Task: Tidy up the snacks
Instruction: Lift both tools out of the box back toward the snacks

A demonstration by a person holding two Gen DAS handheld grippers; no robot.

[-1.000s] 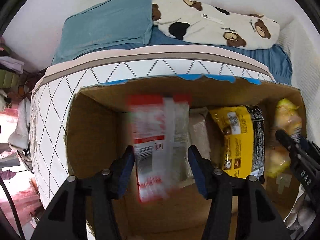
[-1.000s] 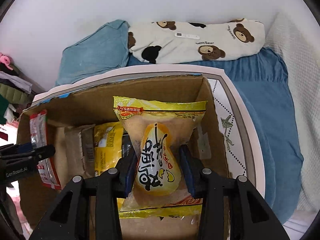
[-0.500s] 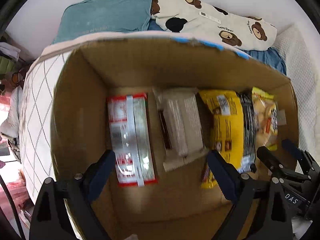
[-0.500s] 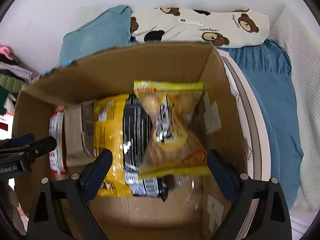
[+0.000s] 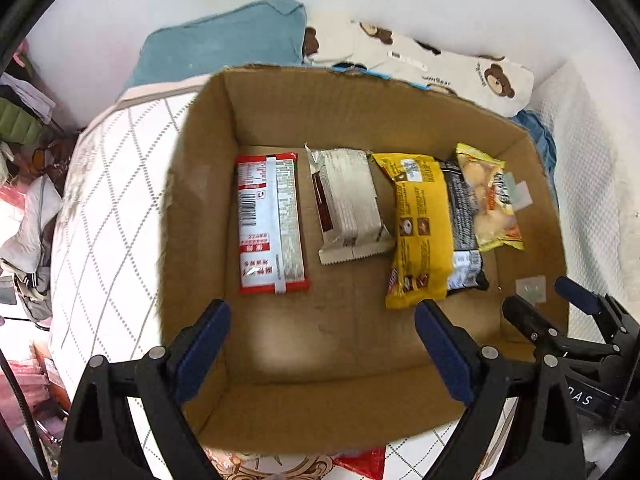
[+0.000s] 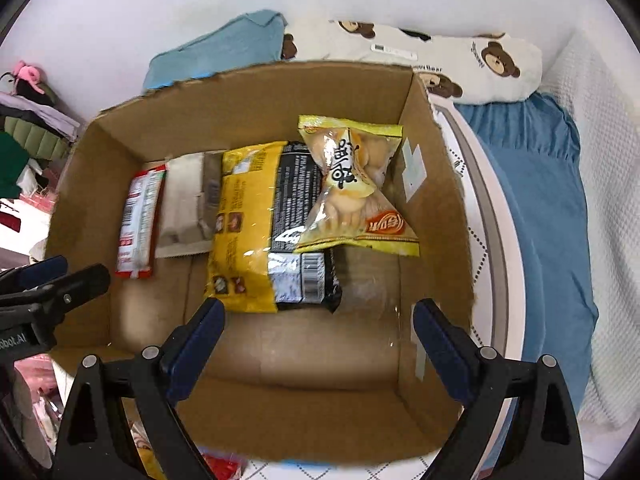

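An open cardboard box [image 5: 200, 184] [image 6: 436, 208] holds a row of snacks: a red-and-white packet [image 5: 270, 222] [image 6: 138, 218] at the left, a beige wrapped bar [image 5: 346, 204] [image 6: 188, 204], a yellow-and-black bag [image 5: 424, 228] [image 6: 264, 228], and a yellow bag of small buns [image 5: 488, 200] [image 6: 352, 188] at the right, leaning on the yellow-and-black bag. My left gripper [image 5: 322, 344] is open and empty above the box's near left part. My right gripper [image 6: 318, 340] is open and empty above the near right part; it also shows in the left wrist view [image 5: 560, 304].
The box sits on a white quilted mattress [image 5: 104, 184]. Behind it lie a teal pillow [image 5: 220, 44] and a bear-print pillow [image 6: 440, 60] on blue bedding [image 6: 540, 184]. More red packets [image 5: 360, 464] lie in front of the box. Clutter fills the far left.
Both grippers opened and let go of their packets, the red-and-white one at left and the bun bag at right, which now lie in the box. Both grippers have pulled back and up.
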